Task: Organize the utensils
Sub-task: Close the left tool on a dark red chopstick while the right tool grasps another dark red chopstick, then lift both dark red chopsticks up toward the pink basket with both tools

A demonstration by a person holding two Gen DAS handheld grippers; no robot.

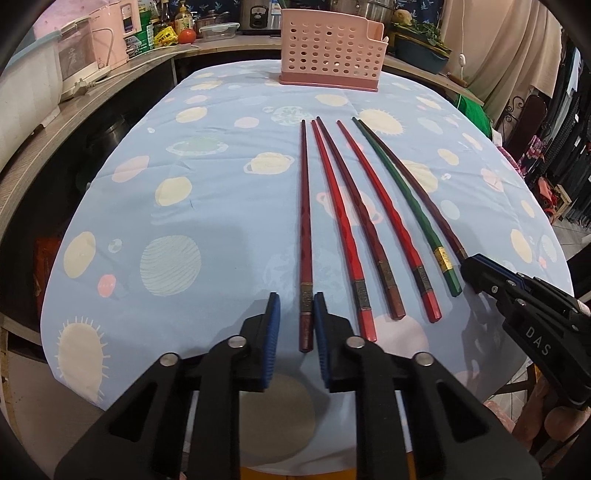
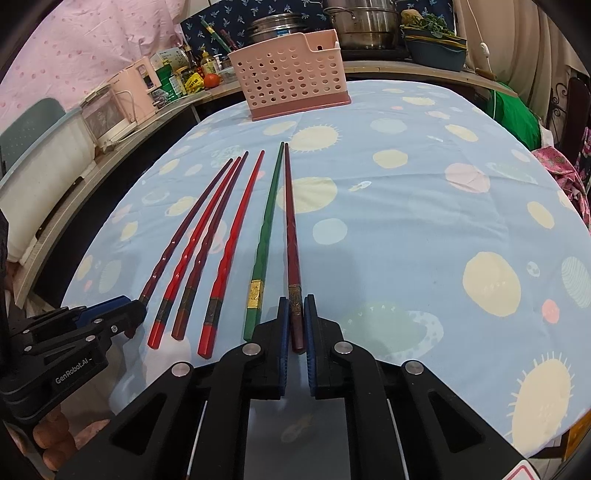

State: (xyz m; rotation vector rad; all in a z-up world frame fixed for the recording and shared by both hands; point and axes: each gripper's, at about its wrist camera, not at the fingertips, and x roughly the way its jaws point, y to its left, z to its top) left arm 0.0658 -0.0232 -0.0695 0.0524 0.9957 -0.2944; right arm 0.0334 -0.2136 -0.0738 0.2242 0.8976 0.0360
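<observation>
Lying side by side on the table (image 1: pixel 207 236) near its front edge, six chopsticks fan away toward the pink holder (image 1: pixel 330 55) that stands at the far edge.

The leftmost chopstick (image 1: pixel 305 229), dark red, has its thick end between the pads of the left gripper (image 1: pixel 295 306). The jaws stand narrow around it; the right pad touches the stick, while a slim gap shows beside the left pad, so a firm grip cannot be told from this view.

The rightmost chopstick (image 2: pixel 291 243), also dark red, has its thick end between the pads of the right gripper (image 2: pixel 295 310), whose jaws are closed down to the stick's width and press it from both sides.

Between these two lie two bright red chopsticks, another dark one and the green chopstick (image 2: pixel 264 236) with a gold band, just beside the rightmost one; none of the four is touched by a gripper.

The table is covered with a light blue cloth (image 2: pixel 406 206) printed with planets and suns. Behind the holder, a counter (image 1: pixel 155 55) carries bottles, a tomato (image 1: pixel 187 36) and steel pots (image 2: pixel 364 24).
</observation>
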